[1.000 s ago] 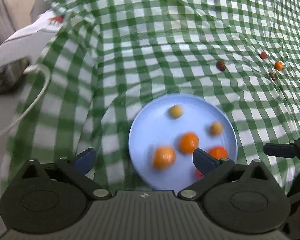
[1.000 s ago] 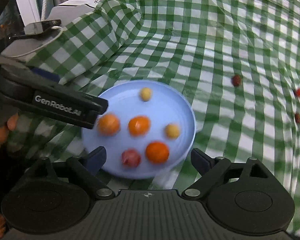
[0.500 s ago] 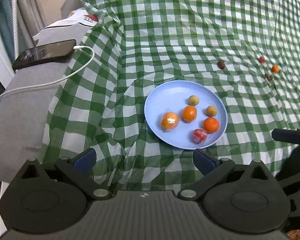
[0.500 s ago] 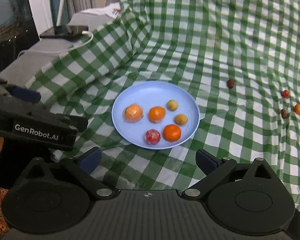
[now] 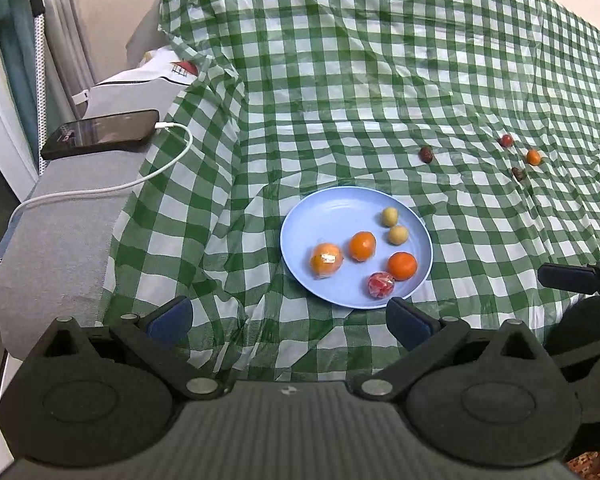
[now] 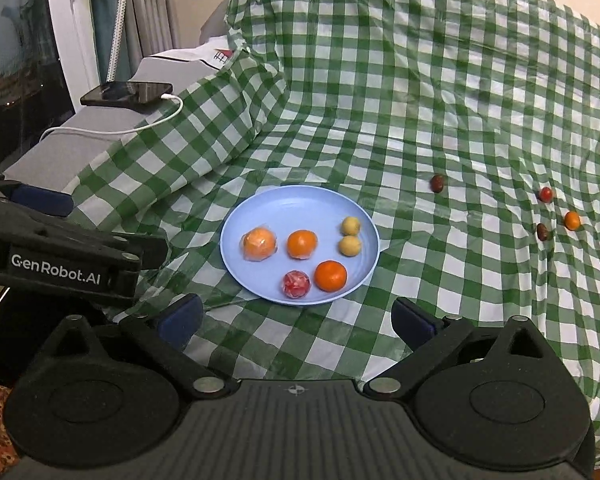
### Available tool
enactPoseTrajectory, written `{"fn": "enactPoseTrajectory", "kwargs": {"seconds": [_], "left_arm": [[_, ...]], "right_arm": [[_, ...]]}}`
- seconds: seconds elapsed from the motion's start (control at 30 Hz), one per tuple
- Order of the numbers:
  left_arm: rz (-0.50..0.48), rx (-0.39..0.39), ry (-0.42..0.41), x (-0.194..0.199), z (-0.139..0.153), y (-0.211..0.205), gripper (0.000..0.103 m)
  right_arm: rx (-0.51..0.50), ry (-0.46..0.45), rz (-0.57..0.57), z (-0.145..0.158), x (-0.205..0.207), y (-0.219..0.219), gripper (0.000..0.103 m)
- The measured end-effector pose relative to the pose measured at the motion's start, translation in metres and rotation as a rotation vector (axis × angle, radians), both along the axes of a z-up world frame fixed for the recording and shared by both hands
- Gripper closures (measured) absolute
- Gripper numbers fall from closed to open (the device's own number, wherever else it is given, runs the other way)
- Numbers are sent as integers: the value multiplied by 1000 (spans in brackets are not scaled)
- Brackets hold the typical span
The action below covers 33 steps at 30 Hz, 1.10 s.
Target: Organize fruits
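Observation:
A light blue plate (image 5: 332,208) (image 6: 292,200) lies on the green checked cloth and holds several fruits: a wrapped orange (image 5: 326,260) (image 6: 259,244), two bare oranges, a wrapped red fruit (image 5: 381,285) (image 6: 297,283) and two small yellow fruits (image 6: 350,236). Loose on the cloth at the right lie dark red fruits (image 5: 426,154) (image 6: 437,183) and a small orange one (image 5: 533,157) (image 6: 572,220). My left gripper (image 5: 290,322) hangs open, back from the plate's near edge. My right gripper (image 6: 300,320) is open too, with nothing between its fingers.
A phone (image 5: 100,134) (image 6: 128,93) on a white charging cable lies on a grey ledge at the left, beside a white item. The left gripper's body (image 6: 60,256) shows at the left of the right wrist view. The cloth is wrinkled around the plate.
Both grippers have drawn back and up from the plate, so it now looks smaller and farther. All the fruits on the plate stay where they were.

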<state>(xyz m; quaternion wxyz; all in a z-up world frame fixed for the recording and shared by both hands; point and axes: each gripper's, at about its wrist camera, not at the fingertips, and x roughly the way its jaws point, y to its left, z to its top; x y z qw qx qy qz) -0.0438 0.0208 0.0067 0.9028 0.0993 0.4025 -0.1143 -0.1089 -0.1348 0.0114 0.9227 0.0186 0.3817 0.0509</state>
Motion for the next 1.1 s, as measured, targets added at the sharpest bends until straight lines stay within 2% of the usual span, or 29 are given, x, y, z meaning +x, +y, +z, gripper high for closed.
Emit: {"fn": "enactPoseTrajectory", "kwargs": {"seconds": [0.6, 1.1], "left_arm": [[19, -16, 7, 1, 0, 5, 0], [23, 3, 20, 8, -3, 2, 0]], "right_arm": [[-3, -2, -7, 1, -3, 3, 3], [27, 18, -35, -4, 6, -7, 3]]}}
